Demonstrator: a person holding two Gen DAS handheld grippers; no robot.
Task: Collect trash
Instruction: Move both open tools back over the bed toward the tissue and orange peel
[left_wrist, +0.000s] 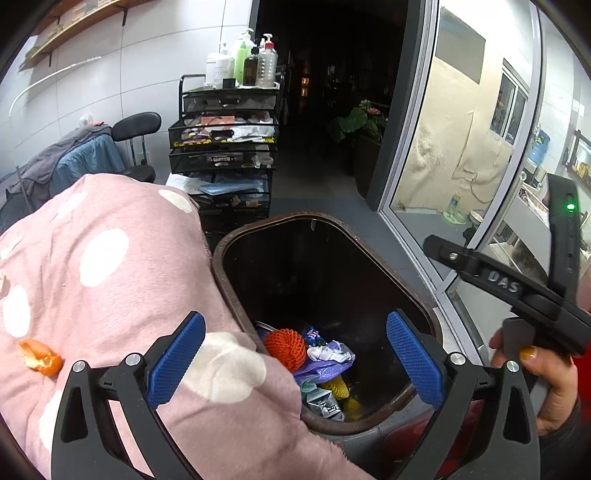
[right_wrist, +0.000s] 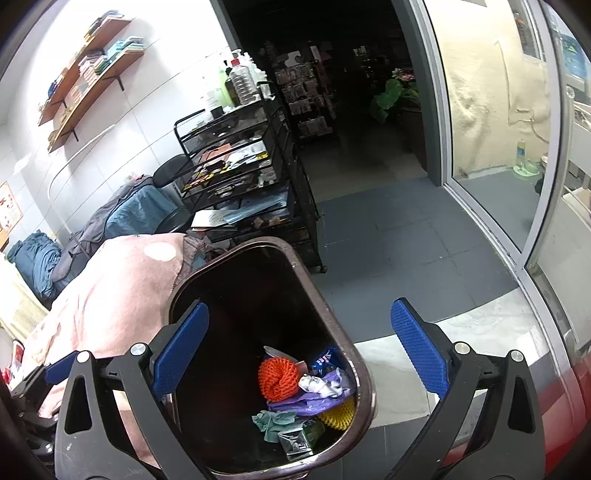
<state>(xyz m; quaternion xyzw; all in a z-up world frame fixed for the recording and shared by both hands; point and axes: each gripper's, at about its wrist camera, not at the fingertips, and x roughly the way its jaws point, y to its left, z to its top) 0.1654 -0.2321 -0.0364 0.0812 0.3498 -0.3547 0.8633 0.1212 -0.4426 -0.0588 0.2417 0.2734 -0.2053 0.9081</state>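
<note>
A dark brown trash bin (left_wrist: 417, 291) (right_wrist: 314, 291) stands open beside a pink dotted blanket (left_wrist: 110, 266) (right_wrist: 122, 291). In it lie an orange foam net (left_wrist: 284, 347) (right_wrist: 277, 380), purple plastic (left_wrist: 325, 369) (right_wrist: 310, 404), a yellow net (left_wrist: 334, 387) (right_wrist: 340, 410) and crumpled wrappers. An orange peel (left_wrist: 38, 357) lies on the blanket at the left. My left gripper (left_wrist: 295, 362) is open and empty, over the bin's near edge. My right gripper (right_wrist: 301, 358) is open and empty above the bin; its body shows at the right in the left wrist view (left_wrist: 517, 291).
A black mesh cart (left_wrist: 223, 147) (right_wrist: 236, 166) with bottles stands behind the bin. A black stool (left_wrist: 136, 147) and blue cloth lie at the left. A glass sliding door (left_wrist: 461, 147) (right_wrist: 498, 147) is on the right, a dark doorway behind.
</note>
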